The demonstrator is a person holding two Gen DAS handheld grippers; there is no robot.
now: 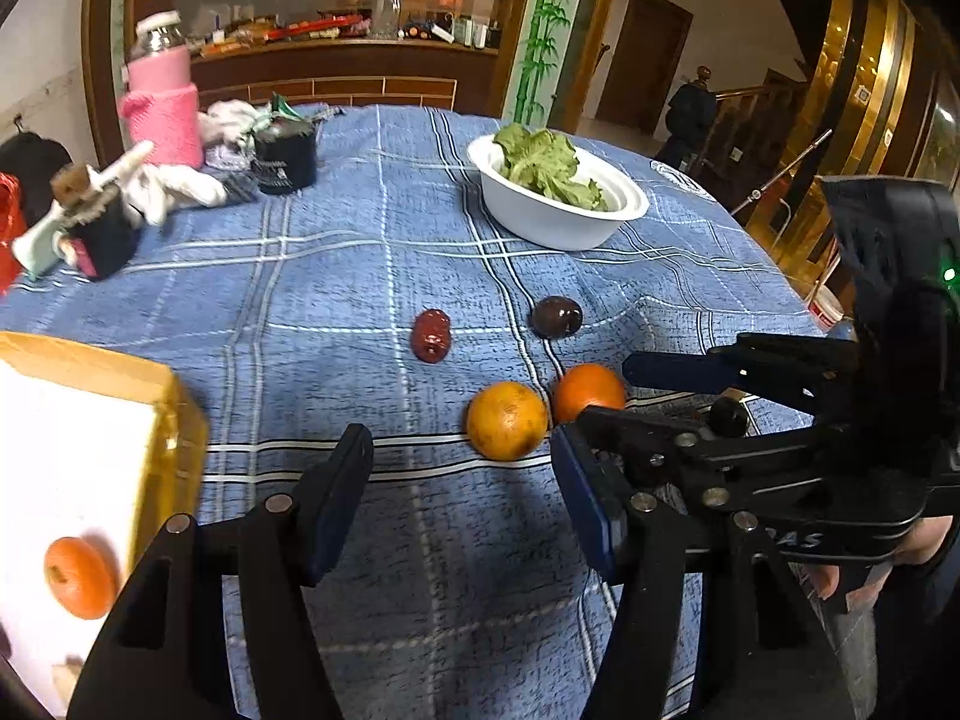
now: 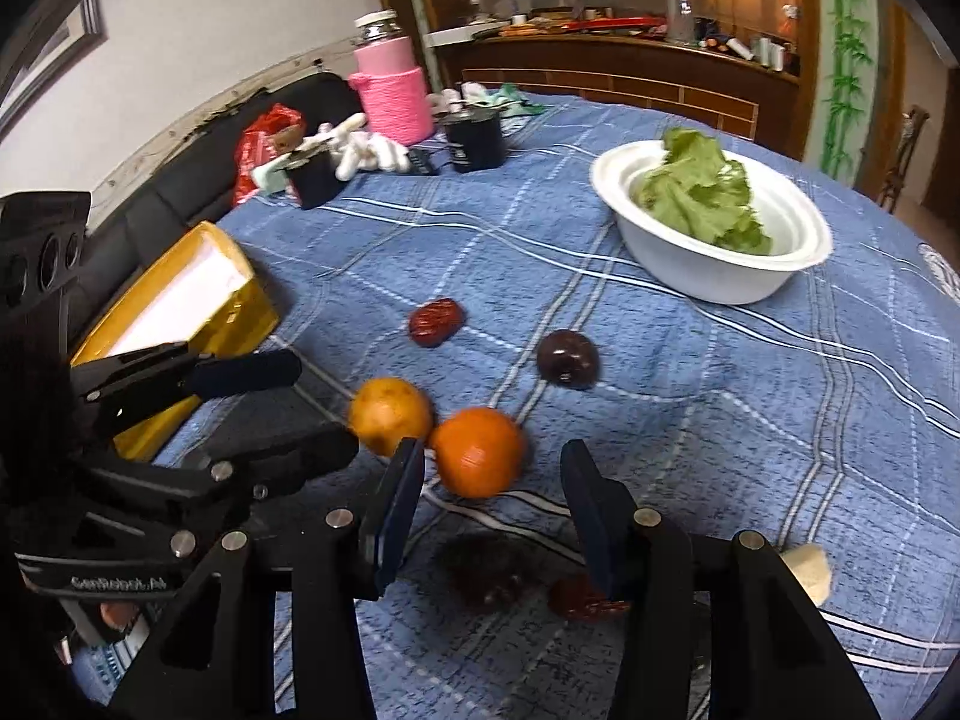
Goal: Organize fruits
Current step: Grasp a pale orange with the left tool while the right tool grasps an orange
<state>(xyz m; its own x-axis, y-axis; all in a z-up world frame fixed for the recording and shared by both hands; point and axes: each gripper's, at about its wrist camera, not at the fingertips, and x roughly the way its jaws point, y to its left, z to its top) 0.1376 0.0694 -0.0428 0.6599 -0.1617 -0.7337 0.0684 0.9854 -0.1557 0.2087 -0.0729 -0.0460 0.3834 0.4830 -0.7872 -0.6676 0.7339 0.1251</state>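
Observation:
On the blue plaid cloth lie a yellow-orange orange, a deeper orange one touching it, a red date and a dark plum. A yellow tray with white lining holds one orange. My left gripper is open and empty, just short of the yellow-orange one. My right gripper is open, its jaws either side of the deeper orange. Another date and a dark fruit lie under it.
A white bowl of lettuce stands at the back right. A pink-sleeved jar, black cups and white cloths crowd the back left. A pale piece lies at the right.

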